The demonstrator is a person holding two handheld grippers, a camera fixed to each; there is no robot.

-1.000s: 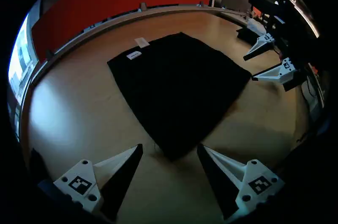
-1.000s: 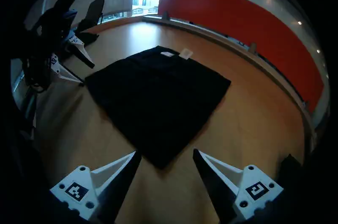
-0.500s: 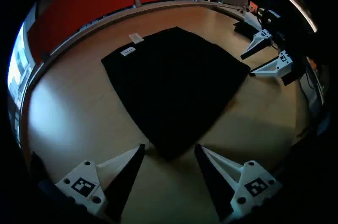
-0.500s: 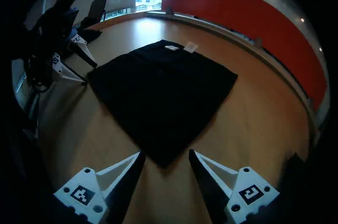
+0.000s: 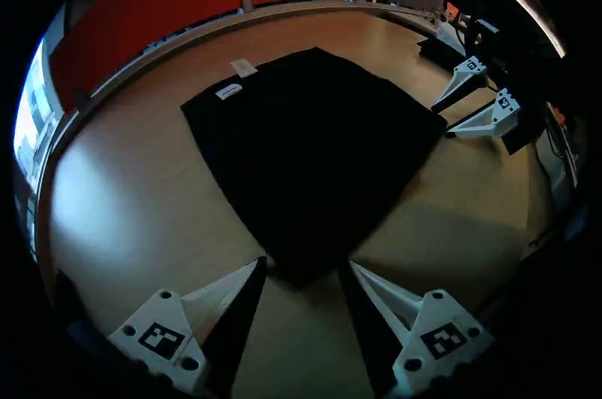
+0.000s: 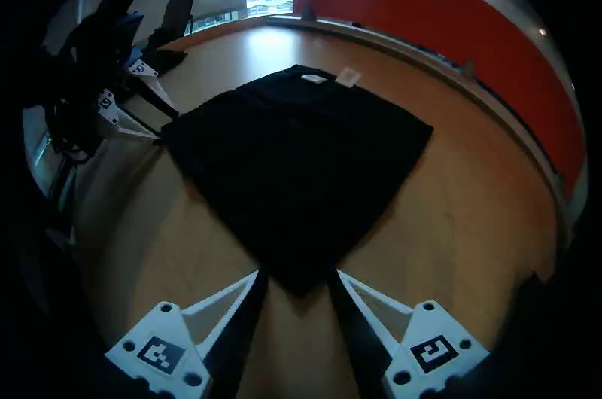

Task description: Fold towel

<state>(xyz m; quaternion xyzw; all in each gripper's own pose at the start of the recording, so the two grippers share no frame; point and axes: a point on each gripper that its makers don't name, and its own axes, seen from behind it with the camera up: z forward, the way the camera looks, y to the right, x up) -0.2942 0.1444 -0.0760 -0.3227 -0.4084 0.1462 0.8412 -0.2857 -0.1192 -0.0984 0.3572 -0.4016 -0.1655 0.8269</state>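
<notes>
Claws narrowed | left claw (image 5: 302, 263), right claw (image 6: 297, 274) apart astride towel (image 5: 316, 143) corners | white tag (image 5: 228, 90) unreadable

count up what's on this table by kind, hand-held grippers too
black towel: 1
white tag on the towel: 1
white slip on the table by the towel's edge: 1
hand-held gripper: 2, the left hand-held gripper and the right hand-held gripper, each open around a towel corner
total: 5
</notes>
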